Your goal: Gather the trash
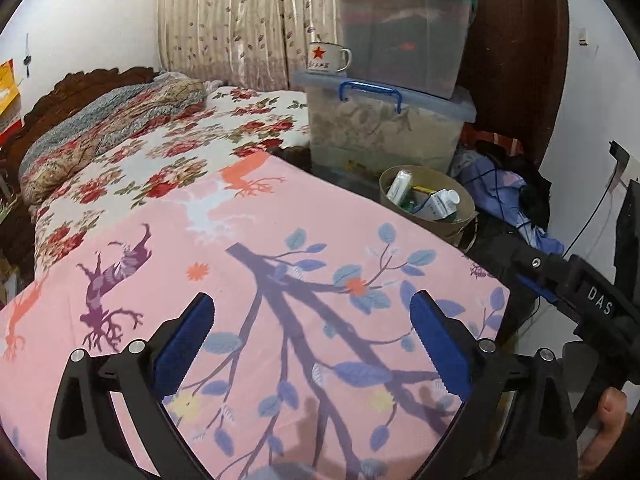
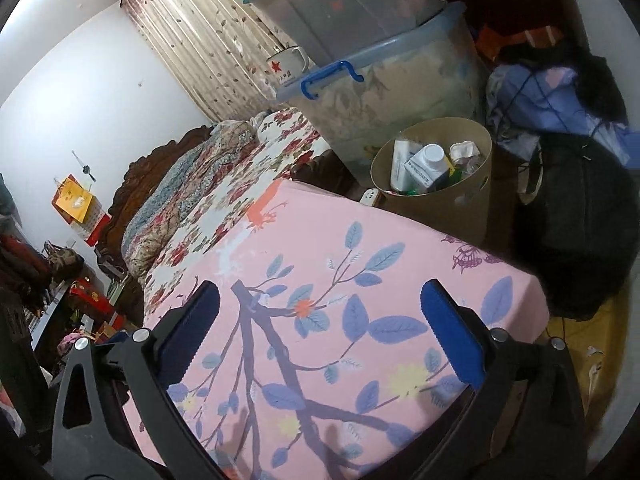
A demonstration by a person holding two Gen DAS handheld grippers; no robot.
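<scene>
Here, in the left wrist view, we see our left gripper spread wide with nothing between its blue pads, hovering over the pink sheet. The bin, our landmark, stands beyond the sheet's far right edge, and it already holds a white carton, a wrapped pack and some smaller pieces we cannot make out. Just behind the bin are stacked tubs, with a mug perched on the lower tub's lid. To the bin's right lies a heap of clothes, and the right gripper's body shows at the frame's right edge. We find no loose trash on the sheet, so the risk here is a reach at the printed leaves, which would only bunch the cloth. In the right wrist view, our right gripper also stands wide apart and empty, above the sheet's corner nearest the bin. The carton leans against the bin's inner wall with its cap near the rim, and crumpled paper sits beside it. A small white thing just left of the bin's base is too blurred to name. We judge the bin well filled; pushing more in could tip the carton out, and a swing toward it could knock the bin or strike the tubs behind and shake the mug loose.
</scene>
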